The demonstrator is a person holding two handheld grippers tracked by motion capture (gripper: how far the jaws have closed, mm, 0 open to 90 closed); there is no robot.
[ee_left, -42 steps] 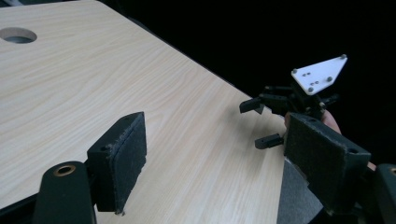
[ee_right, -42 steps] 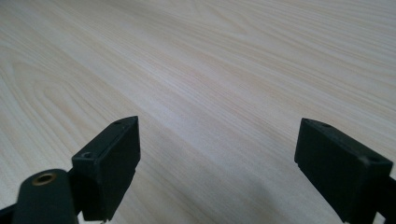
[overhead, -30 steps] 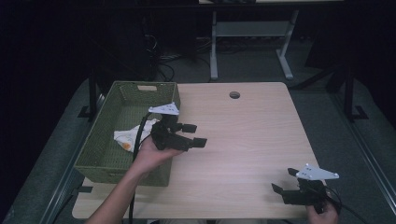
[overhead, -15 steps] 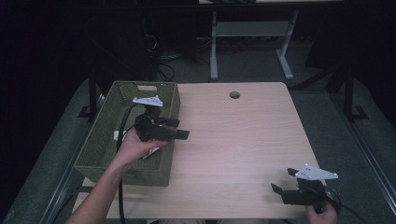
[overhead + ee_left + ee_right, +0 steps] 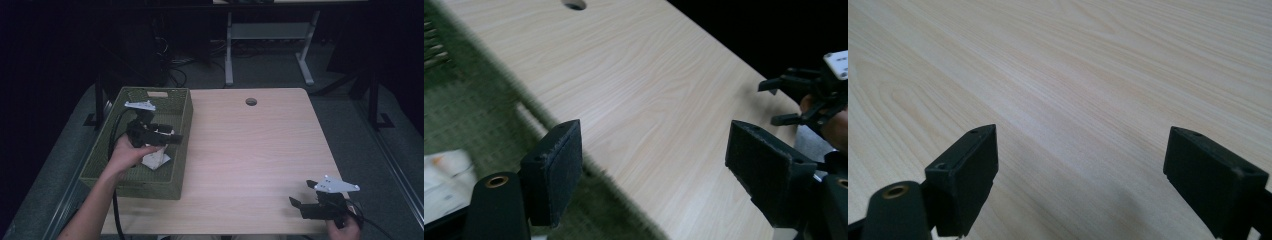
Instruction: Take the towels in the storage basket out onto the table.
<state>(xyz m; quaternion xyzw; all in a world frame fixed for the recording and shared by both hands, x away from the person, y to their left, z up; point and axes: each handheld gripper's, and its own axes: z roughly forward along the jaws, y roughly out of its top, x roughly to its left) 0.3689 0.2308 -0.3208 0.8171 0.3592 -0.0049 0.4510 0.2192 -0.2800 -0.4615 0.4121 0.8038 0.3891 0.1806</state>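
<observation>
A green woven basket (image 5: 177,131) stands on the left part of the wooden table (image 5: 250,145). A white packet with orange marks (image 5: 156,159) lies on its floor, seen also as a white packet (image 5: 441,175) low in the left gripper view. My left gripper (image 5: 172,136) hovers over the basket, pointing right, open and holding nothing (image 5: 654,160). Down by the table's front right corner, my right gripper (image 5: 302,193) is open over bare wood (image 5: 1080,170); it shows far off as the right gripper (image 5: 809,92) in the left gripper view.
A round cable hole (image 5: 251,101) sits near the table's far edge. Behind the table stand a white metal frame (image 5: 230,55) and loose cables on the floor. The basket's right wall (image 5: 531,112) rises between my left gripper and the tabletop.
My left gripper has moved left and back, from above the table beside the basket's right wall to over the basket's inside. The right gripper has stayed put.
</observation>
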